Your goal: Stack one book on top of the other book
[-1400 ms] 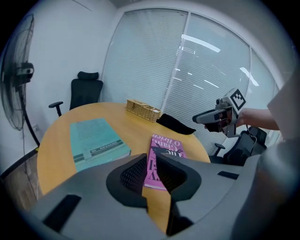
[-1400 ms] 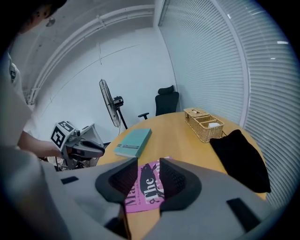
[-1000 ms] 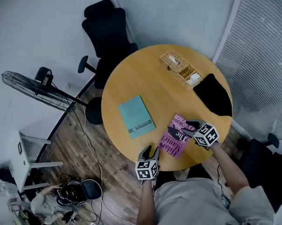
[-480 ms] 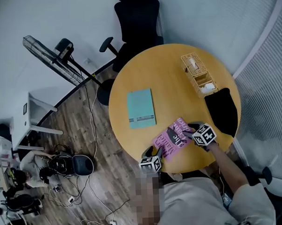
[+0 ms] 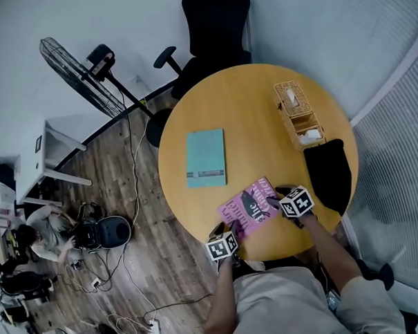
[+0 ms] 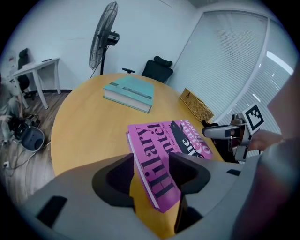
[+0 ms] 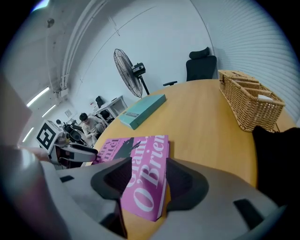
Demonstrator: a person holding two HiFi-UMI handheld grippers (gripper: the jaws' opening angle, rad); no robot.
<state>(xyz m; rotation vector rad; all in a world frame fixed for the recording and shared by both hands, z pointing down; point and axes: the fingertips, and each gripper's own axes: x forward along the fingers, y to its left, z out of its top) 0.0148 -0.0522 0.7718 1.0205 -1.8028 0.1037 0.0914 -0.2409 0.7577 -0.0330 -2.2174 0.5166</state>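
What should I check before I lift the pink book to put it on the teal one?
1. Pink book lies flat on the table: ok.
2. Left gripper closed on it: not ok; jaws have just been opening, book corner between them.
3. Right gripper closed on it: not ok; same state.
4. Teal book has a bare cover: ok.
5. Table between the books free: ok.
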